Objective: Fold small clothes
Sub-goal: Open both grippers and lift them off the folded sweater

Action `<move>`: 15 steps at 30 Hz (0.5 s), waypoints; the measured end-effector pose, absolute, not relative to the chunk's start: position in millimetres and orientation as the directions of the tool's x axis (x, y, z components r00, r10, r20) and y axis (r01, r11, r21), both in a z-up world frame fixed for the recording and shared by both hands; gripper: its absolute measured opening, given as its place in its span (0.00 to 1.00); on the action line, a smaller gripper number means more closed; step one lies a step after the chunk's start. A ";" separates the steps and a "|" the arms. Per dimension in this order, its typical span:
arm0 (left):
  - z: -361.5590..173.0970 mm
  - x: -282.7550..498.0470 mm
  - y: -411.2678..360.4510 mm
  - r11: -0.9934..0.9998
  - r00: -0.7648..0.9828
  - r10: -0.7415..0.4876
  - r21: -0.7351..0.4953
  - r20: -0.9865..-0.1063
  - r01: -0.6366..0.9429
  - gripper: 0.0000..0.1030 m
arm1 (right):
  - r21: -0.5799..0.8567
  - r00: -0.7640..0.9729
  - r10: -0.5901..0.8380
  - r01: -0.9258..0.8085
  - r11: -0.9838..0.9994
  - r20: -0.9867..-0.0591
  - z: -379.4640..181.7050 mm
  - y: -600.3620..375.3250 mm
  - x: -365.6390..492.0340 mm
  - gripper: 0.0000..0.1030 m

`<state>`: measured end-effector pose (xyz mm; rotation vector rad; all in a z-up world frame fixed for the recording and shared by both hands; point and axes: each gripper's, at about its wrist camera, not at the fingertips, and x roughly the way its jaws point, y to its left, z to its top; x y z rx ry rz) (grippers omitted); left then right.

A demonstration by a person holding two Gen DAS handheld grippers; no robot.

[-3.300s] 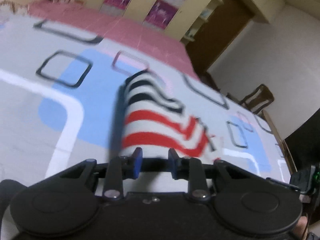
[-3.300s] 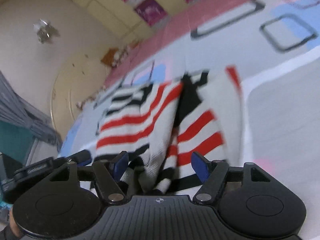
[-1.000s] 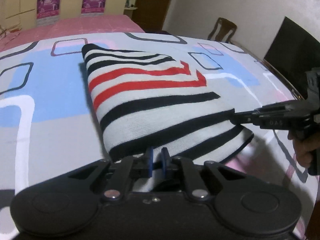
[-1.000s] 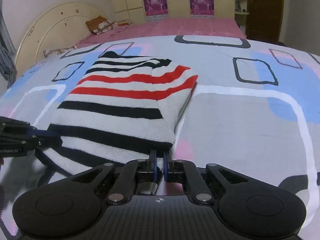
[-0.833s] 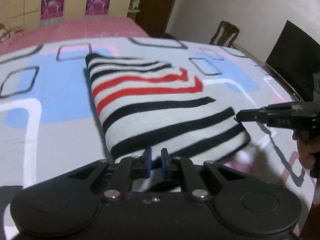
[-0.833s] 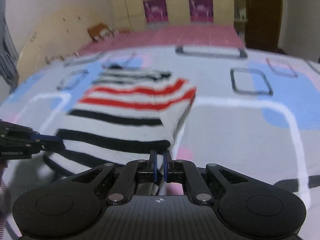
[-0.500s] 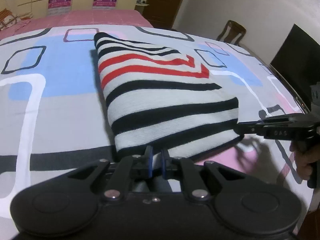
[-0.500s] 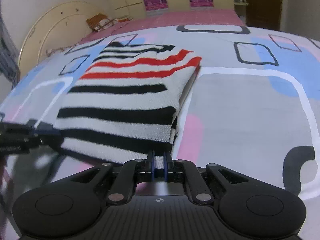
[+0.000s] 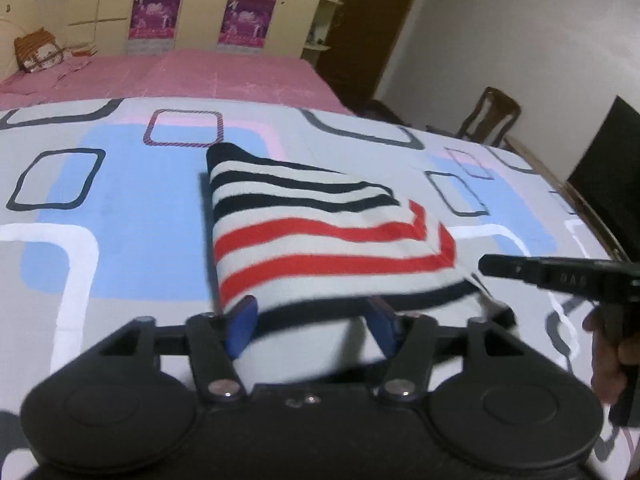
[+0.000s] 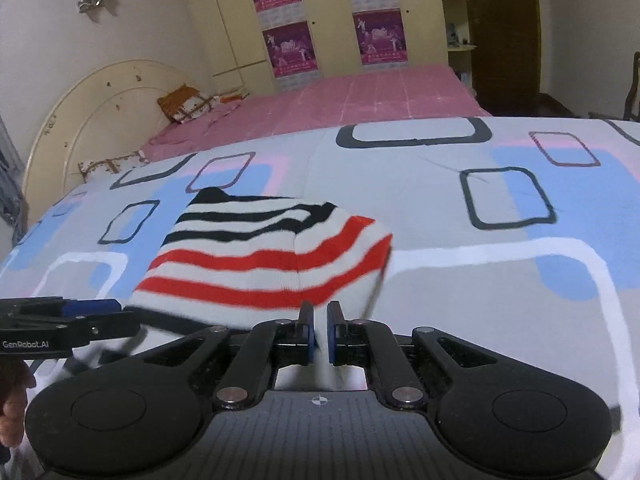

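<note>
Two hand-held grippers work one garment. Striped knit top point(image 9: 320, 236), black, white and red bands, lies folded on the bed's patterned quilt point(image 9: 120, 208), roughly mid-quilt, with a pink bedspread point(image 10: 360, 100) beyond it.

Left hand-held gripper point(image 9: 312, 326): blue pads spread wide, released. The near hem of the top passes across the gap between them, apparently slack; whether it touches either pad I cannot tell, as the fabric edge is blurred.

Right hand-held gripper point(image 10: 318, 330): pads nearly together, a thin fold of white fabric pinched between them, so it grasps the near right corner of the top. In the left view the same tool shows as a black bar at the right, its tip just beside the hem corner.

Key relation: the top lies directly ahead of both tools, stripes running side to side, so the folded piece's near edge is crosswise to the fingers and its far edge points toward the pink bedspread. The near hem appears raised off the quilt; the far part rests flat. Both tools sit at the near hem, left at its left end, right at its right end.

Judgement: the fold looks nearly laid. The right side likely needs only to let go; a snagged knit loop could drag the corner askew.
</note>
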<state>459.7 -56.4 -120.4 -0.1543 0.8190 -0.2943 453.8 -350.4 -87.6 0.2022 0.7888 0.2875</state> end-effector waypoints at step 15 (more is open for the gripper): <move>-135.1 469.2 -63.4 0.974 0.616 -0.228 -0.173 -0.754 0.149 0.68 | 0.202 0.636 0.293 -0.213 0.956 -0.714 -109.1 -337.6 458.5 0.06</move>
